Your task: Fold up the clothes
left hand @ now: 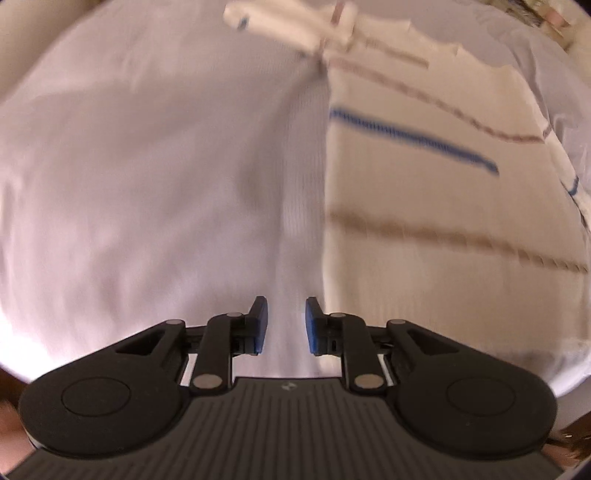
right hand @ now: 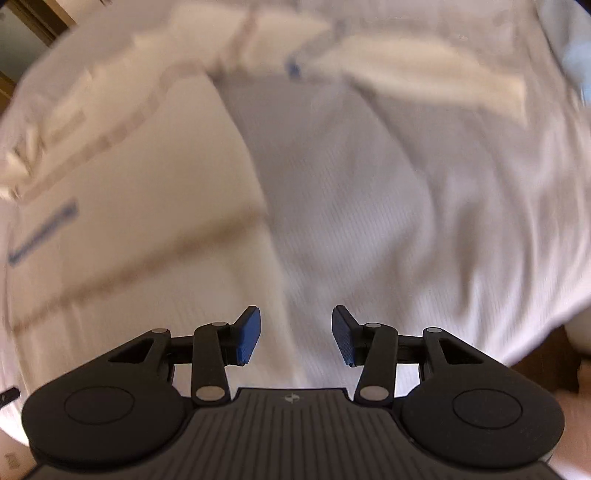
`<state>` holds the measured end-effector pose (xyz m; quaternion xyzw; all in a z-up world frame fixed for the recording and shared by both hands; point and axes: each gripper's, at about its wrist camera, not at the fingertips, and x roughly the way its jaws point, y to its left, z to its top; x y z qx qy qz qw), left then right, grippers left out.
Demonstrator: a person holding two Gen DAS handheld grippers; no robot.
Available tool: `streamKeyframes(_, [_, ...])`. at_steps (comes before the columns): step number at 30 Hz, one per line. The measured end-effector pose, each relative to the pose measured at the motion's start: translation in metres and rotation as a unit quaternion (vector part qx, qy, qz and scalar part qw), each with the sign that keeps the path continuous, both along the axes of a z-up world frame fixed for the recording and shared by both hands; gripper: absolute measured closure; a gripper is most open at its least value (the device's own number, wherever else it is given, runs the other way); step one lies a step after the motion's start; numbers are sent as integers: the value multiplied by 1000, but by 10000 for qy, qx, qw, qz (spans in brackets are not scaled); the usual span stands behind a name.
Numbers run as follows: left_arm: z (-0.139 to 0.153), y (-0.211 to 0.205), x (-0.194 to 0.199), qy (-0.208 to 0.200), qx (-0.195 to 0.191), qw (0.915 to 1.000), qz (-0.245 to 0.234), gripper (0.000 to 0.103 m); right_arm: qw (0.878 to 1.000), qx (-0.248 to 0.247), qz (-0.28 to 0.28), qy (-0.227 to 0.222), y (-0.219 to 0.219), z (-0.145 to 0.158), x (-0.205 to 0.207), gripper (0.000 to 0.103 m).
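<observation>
Left gripper [left hand: 286,325] released, blue ribbed pads apart, nothing between; right gripper [right hand: 295,336] likewise spread wide. Cream striped garment [left hand: 424,192] lies flat on white ribbed bedsheet [left hand: 147,166], toward its right side.

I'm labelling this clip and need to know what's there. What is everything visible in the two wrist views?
white sheet: one, white with faint ribbing, covers the surface under both grippers.
striped garment: one, cream with blue and brown stripes, lying on the sheet; right of the left gripper, left of the right gripper.
wooden frame: brown, top left corner of the right view.
left gripper: black, blue pads, open, holding nothing.
right gripper: black, blue pads, open, holding nothing.
</observation>
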<state>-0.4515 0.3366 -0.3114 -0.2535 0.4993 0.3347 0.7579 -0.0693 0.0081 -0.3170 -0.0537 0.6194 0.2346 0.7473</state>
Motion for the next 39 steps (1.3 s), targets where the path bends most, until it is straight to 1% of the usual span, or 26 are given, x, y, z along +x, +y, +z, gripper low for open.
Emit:
streamKeyframes(3, [-8,36,26,-91,251,9992,-310,73,9990,364,87,-258,44,5,7,56])
streamKeyframes(8, [-39,96,94,-72,601,9932,-998,73,9958,880,-3,-251,139,-18,11,54])
streamKeyframes(11, [-46,124,132,25,1130,9826,-1471,73,9941,1017,-5,-365,184,-30,15,42])
streamKeyframes(12, [-47,134,144,55,1309,9780,-1625,72,9940,1014,24,-409,195,-34,16,42])
streamKeyframes(14, [-50,148,165,175,1800,9623,-2032,72,9959,769,95,-457,219,-45,22,42])
streamKeyframes(15, [-51,152,175,271,2113,9493,-2311,71,9967,650,129,-479,231,-51,25,42])
streamKeyframes(16, [-53,156,184,380,2440,9330,-2618,70,9970,646,98,-420,236,-54,27,41])
streamKeyframes(17, [-57,157,192,503,2787,9120,-2968,67,9973,643,67,-360,242,-58,29,39])
streamKeyframes(18, [-63,157,198,632,3124,8864,-3356,63,9975,639,36,-302,247,-61,31,37])
streamKeyframes(20, [-80,155,206,929,3605,8296,-4161,62,9979,580,11,-277,250,-63,31,32])
streamKeyframes(21, [-90,156,208,1096,3740,8006,-4551,65,9981,551,-1,-265,252,-65,31,31])
streamKeyframes(22, [-96,157,208,1180,3809,7815,-4798,71,9983,522,-14,-252,254,-66,30,30])
streamKeyframes(23, [-98,161,207,1185,3820,7734,-4918,84,9985,501,-43,-225,254,-68,31,29])
streamKeyframes(24, [-100,164,206,1190,3831,7652,-5036,86,9986,481,-72,-198,255,-69,32,29])
streamKeyframes(25, [-97,169,204,1112,3772,7714,-5003,87,9988,445,-61,-186,256,-71,32,28])
streamKeyframes(27, [-80,182,200,805,3545,8131,-4547,94,9992,372,-40,-163,259,-74,33,27])
streamKeyframes(28, [-68,192,195,656,3460,8400,-4128,94,9993,337,-29,-152,260,-75,33,26])
streamKeyframes(29, [-54,204,185,468,3327,8709,-3587,94,9994,314,-5,-149,262,-76,33,24])
streamKeyframes(30, [-38,219,172,245,3151,9010,-2970,94,9995,291,19,-147,263,-76,32,22])
streamKeyframes(31, [-22,234,154,15,2947,9280,-2281,94,9995,273,56,-147,265,-77,31,20])
streamKeyframes(32, [-6,251,132,-220,2710,9502,-1522,97,9995,255,93,-147,266,-78,31,17])
streamKeyframes(33, [7,266,105,-417,2476,9653,-718,98,9995,237,131,-148,268,-78,30,16])
streamKeyframes(34, [18,280,75,-576,2245,9727,124,103,9995,213,180,-155,269,-79,29,15])
streamKeyframes(35, [26,291,43,-719,2034,9719,937,103,9994,185,224,-166,271,-79,29,14])
streamKeyframes(37, [32,305,-19,-894,1642,9541,2340,103,9993,137,305,-185,272,-79,27,13])
streamKeyframes(39, [24,313,-65,-832,1222,9330,3280,103,9991,116,355,-196,272,-78,26,13])
